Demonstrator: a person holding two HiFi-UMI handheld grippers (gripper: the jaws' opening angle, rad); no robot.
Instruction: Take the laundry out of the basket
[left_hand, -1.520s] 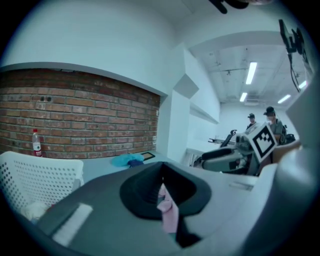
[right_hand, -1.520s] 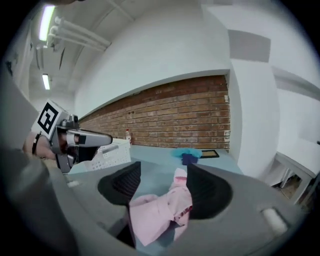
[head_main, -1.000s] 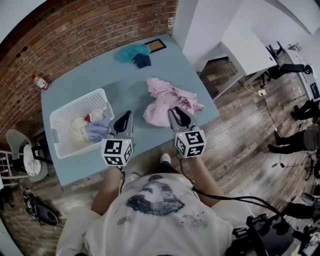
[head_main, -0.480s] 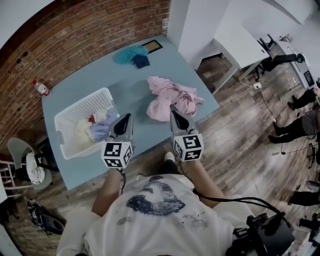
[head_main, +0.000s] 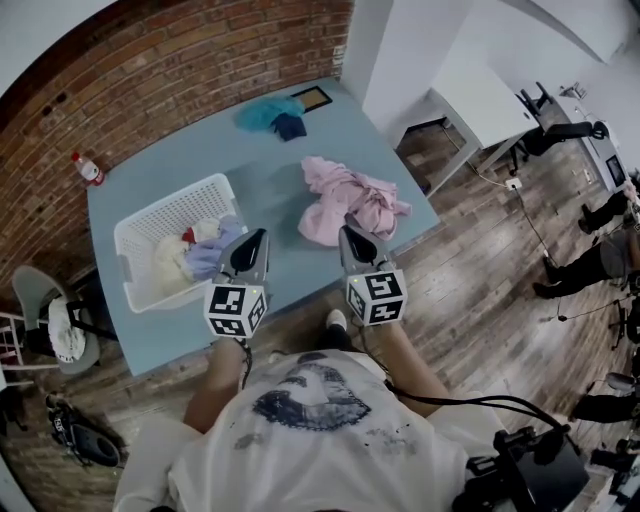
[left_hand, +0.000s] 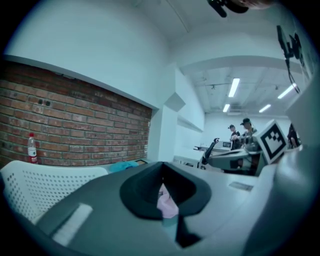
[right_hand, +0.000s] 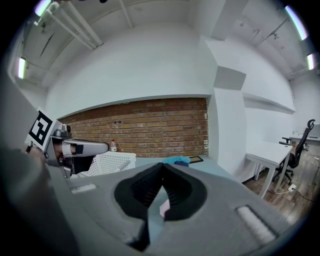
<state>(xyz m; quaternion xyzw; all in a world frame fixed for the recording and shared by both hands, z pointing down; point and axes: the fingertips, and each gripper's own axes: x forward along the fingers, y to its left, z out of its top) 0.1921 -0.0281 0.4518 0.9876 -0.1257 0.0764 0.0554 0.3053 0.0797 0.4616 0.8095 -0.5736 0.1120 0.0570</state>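
Observation:
The white laundry basket (head_main: 150, 222) stands on the left of the blue table (head_main: 270, 180), holding white, lilac and red laundry (head_main: 195, 250). A pink garment pile (head_main: 350, 200) lies on the table's right side. My left gripper (head_main: 255, 240) hovers shut and empty just right of the basket. My right gripper (head_main: 348, 232) hovers shut and empty at the pink pile's near edge. In the left gripper view the jaws (left_hand: 161, 165) meet, with the pink pile (left_hand: 166, 202) seen beyond them. The jaws in the right gripper view (right_hand: 161, 165) are also together, and the basket (right_hand: 112, 162) shows beyond.
A teal cloth (head_main: 268, 112) and a dark blue cloth (head_main: 290, 127) lie at the table's far side beside a framed picture (head_main: 312, 97). A bottle (head_main: 88, 168) stands at the far left corner. A chair (head_main: 50, 310) stands left of the table. People stand on the wooden floor at right.
The head view has shifted slightly. Both grippers stay over the table's near edge, and no laundry has moved.

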